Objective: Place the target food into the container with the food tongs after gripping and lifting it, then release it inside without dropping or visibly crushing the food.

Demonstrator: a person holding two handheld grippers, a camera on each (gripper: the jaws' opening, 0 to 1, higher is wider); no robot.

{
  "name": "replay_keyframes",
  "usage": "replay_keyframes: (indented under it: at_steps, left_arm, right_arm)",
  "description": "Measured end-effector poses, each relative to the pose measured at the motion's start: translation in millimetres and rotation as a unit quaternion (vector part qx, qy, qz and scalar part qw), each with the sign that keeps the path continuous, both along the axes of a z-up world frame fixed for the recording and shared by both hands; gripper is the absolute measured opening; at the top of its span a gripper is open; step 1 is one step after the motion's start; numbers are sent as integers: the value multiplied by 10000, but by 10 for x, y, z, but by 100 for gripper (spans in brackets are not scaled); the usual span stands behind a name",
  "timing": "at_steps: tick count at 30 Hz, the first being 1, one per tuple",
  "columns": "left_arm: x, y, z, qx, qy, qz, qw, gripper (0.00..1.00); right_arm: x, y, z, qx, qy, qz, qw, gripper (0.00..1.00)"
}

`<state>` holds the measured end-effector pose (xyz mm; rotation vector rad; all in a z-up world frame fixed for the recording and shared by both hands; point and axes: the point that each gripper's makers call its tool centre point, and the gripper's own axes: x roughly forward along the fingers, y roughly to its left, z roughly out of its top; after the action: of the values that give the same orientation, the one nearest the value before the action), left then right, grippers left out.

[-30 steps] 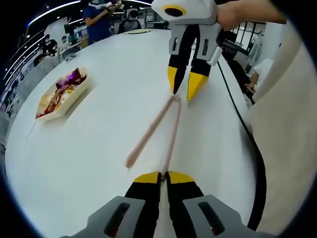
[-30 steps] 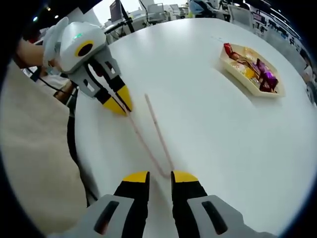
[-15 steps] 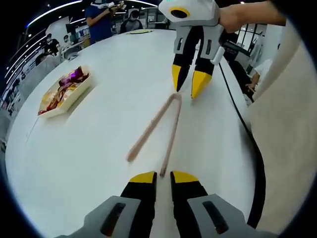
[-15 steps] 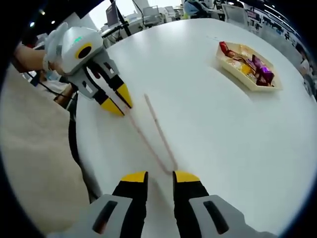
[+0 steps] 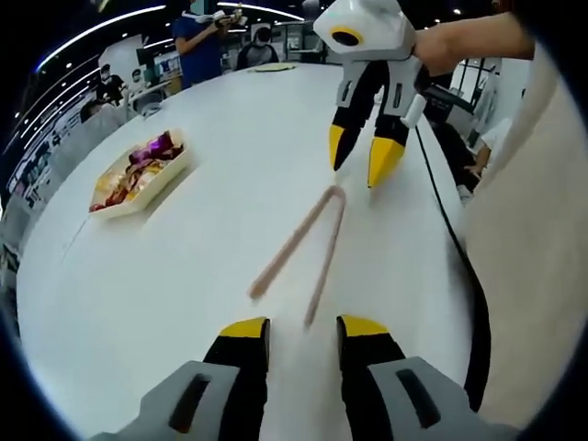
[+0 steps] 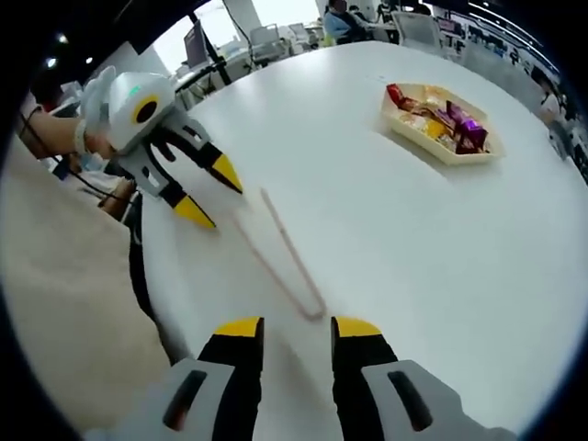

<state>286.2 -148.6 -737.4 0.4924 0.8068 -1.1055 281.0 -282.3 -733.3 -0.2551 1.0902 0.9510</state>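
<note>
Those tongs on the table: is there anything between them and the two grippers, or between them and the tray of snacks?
Nothing visible is. The tongs lie flat on the bare white table, between the open left gripper and the open right gripper. The stretch of table toward the tray looks bare too.

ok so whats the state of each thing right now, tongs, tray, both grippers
food tongs: lying flat on the white table, arms spread, held by neither gripper
snack tray: on the table, filled with wrapped snacks
left gripper: jaws open, empty
right gripper: jaws open, empty
</note>
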Motion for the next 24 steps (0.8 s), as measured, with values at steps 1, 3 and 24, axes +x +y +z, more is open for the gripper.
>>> replay_keyframes:
  at_steps: [1,3,24]
  left_arm:
    - [1,5,30,-45,12,81,10000,29]
    - [6,22,81,-92,-34,168,9998,30]
    - [9,134,675,-616,-541,993,9917,32]
  right_arm:
    - [-6,-5,19,51,1,-44,10000,29]
    - [-11,-4,37,105,0,-97,9999,32]
    - [104,274,799,1397,-838,-689,9842,78]
